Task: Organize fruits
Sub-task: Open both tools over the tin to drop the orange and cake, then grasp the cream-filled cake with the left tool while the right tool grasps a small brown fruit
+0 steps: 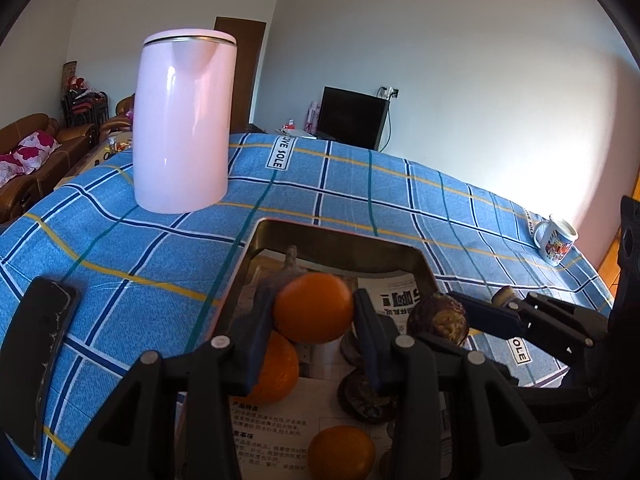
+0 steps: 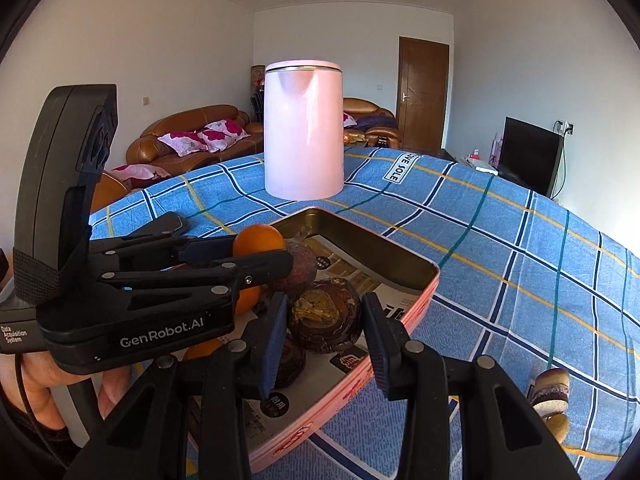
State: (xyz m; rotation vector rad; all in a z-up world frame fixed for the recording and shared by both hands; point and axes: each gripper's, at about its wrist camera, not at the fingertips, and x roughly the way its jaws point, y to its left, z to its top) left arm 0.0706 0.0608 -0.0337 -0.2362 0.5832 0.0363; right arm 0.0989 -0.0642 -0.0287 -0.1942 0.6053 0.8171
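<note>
My left gripper [image 1: 314, 312] is shut on an orange [image 1: 314, 307] and holds it above the metal tray [image 1: 336, 236]. Two more oranges [image 1: 276, 368] [image 1: 340, 454] and dark brown fruits [image 1: 366, 398] lie in the paper-lined tray. My right gripper [image 2: 324, 320] is shut on a dark brown fruit [image 2: 325, 320] over the tray [image 2: 400, 256]; it also shows in the left wrist view [image 1: 440, 318]. The left gripper with its orange [image 2: 259, 240] shows at the left of the right wrist view.
A tall pink kettle [image 1: 184, 120] [image 2: 304, 132] stands behind the tray on the blue plaid tablecloth [image 1: 360, 184]. A black phone [image 1: 38, 364] lies at left. A mug [image 1: 556, 240] stands at the far right. A small brown object [image 2: 550, 394] lies right of the tray.
</note>
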